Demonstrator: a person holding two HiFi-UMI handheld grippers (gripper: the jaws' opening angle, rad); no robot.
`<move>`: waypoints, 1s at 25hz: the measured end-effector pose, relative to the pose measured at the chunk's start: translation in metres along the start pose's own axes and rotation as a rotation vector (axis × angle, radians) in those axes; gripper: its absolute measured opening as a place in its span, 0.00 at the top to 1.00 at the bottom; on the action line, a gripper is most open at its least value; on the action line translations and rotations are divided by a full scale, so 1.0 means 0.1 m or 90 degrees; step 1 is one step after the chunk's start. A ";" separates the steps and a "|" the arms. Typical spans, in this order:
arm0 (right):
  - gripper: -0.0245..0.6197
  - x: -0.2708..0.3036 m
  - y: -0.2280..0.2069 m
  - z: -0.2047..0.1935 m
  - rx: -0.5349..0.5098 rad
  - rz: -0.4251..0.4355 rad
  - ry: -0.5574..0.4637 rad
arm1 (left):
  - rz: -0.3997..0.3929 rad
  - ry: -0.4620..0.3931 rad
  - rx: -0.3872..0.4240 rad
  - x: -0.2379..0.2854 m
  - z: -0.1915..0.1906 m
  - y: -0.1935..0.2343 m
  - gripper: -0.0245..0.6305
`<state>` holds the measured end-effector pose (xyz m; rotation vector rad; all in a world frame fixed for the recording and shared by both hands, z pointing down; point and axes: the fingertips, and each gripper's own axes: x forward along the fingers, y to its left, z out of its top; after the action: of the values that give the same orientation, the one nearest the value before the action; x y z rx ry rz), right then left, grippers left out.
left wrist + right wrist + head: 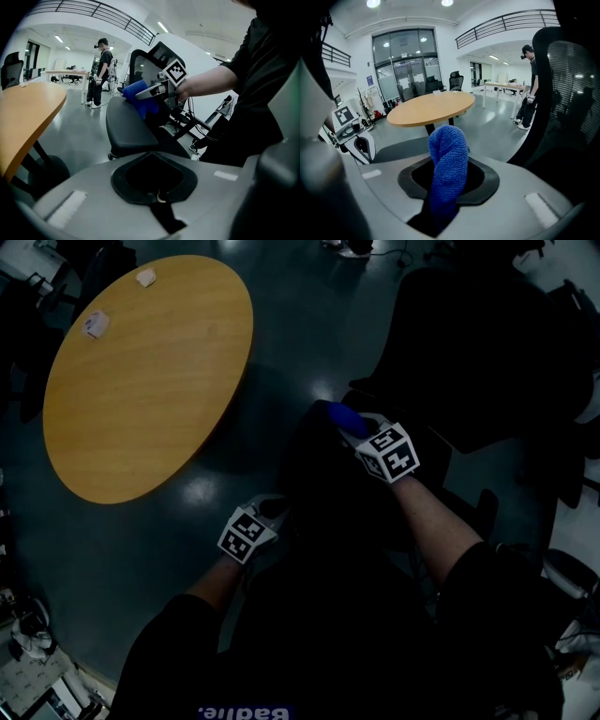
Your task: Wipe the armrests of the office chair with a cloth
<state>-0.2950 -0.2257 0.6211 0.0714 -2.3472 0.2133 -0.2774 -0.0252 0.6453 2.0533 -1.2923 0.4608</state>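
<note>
My right gripper point(354, 426) is shut on a blue knitted cloth point(341, 416), which stands up between its jaws in the right gripper view point(447, 168). In the left gripper view the cloth point(139, 95) rests on the far end of a black armrest pad point(127, 125) of the office chair, with the right gripper point(154, 91) behind it. My left gripper point(270, 512) is lower left of the right one, near the armrest's close end. Its jaws point(154, 185) are together with nothing between them. The chair below me is very dark in the head view.
A round wooden table point(141, 371) stands to the left with two small white items on it. A second black office chair point(487, 362) is at the upper right. A mesh chair back point(569, 108) fills the right gripper view's right side. A person point(102, 70) stands far off.
</note>
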 end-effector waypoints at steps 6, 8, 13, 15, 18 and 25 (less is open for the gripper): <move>0.79 0.00 0.42 -0.12 0.006 0.027 -0.007 | -0.002 -0.012 -0.004 -0.02 -0.05 0.05 0.93; 0.79 -0.03 0.52 -0.14 0.002 0.036 -0.011 | -0.002 -0.014 -0.001 -0.01 -0.03 0.05 0.93; 0.79 -0.06 0.89 -0.19 -0.004 0.071 -0.010 | 0.001 -0.017 0.002 -0.01 0.00 0.06 0.93; 0.79 -0.09 1.04 -0.23 -0.006 0.087 -0.006 | 0.001 -0.018 0.001 -0.01 0.01 0.07 0.93; 0.79 -0.11 1.29 -0.28 -0.012 0.117 0.000 | 0.002 -0.020 0.002 0.00 0.01 0.07 0.93; 0.79 -0.16 1.75 -0.36 -0.014 0.185 0.011 | 0.009 -0.022 -0.001 0.00 0.05 0.11 0.93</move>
<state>-0.2786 -0.0471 0.6115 -0.2836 -2.3351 0.3276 -0.2873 -0.0324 0.6455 2.0606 -1.3285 0.4320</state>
